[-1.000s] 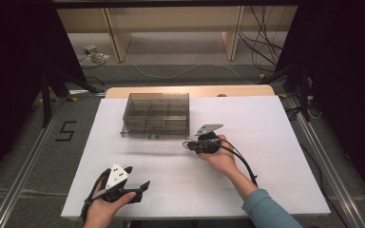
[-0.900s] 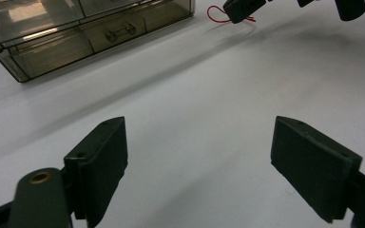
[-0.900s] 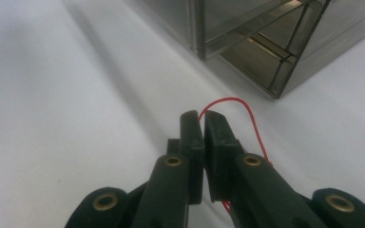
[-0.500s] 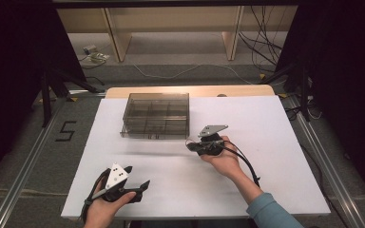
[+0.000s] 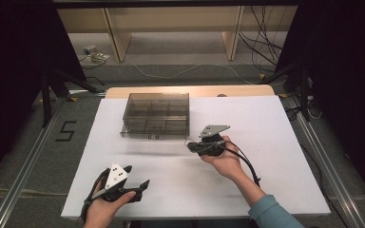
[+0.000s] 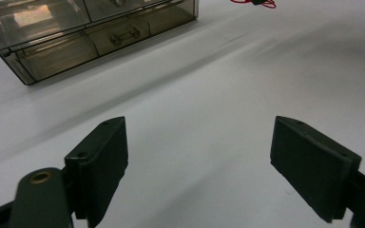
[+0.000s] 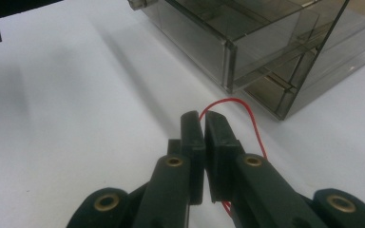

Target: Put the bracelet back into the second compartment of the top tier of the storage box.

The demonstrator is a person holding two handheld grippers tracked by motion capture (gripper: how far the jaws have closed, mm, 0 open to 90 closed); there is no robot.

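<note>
A black "5" (image 5: pixel 65 131) marks the floor.

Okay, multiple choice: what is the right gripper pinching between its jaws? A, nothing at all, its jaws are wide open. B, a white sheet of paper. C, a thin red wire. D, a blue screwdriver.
C: in the right gripper view the right gripper has its jaws closed together on a thin red wire, which loops out beside the smoky clear compartment box.

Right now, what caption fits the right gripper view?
Right gripper shut on a thin red wire beside the smoky clear organizer box.
</note>
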